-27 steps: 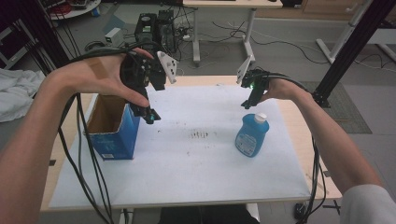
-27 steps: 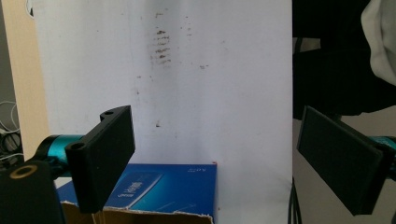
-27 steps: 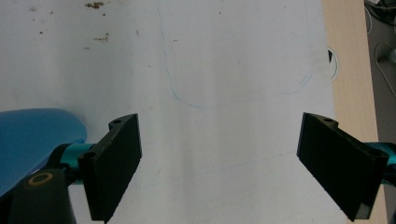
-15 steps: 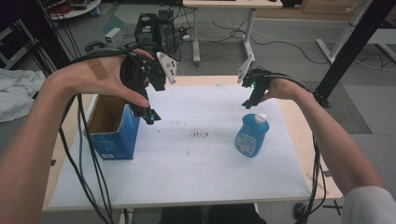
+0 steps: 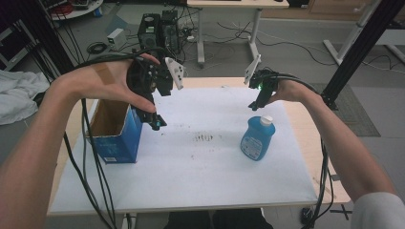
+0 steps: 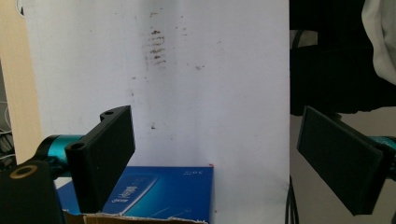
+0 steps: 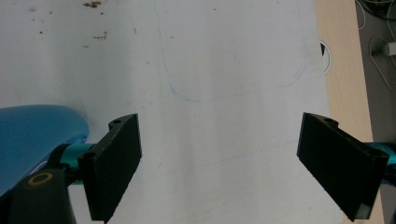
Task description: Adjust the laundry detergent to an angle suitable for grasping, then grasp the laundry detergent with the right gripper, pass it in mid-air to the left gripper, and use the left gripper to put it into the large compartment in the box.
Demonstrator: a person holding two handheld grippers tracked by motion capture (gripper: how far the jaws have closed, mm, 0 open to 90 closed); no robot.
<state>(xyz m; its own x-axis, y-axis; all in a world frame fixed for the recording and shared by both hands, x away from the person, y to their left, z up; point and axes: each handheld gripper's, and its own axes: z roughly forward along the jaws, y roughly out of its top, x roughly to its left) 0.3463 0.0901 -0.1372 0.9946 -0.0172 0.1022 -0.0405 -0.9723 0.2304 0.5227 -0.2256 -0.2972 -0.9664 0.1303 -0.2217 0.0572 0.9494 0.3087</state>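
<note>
I am holding my left gripper point(image 5: 155, 119) spread beside the box point(image 5: 114, 138), my right gripper point(image 5: 255, 102) spread above the bottle point(image 5: 258, 140).

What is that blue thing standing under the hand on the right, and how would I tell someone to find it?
Start at the white sheet covering the wooden table, then look to its right half, below the open right gripper. There stands a squat blue plastic bottle with a white cap, upright and untouched. Its rounded shape and cap set it apart from the open blue cardboard box at the left edge.
</note>
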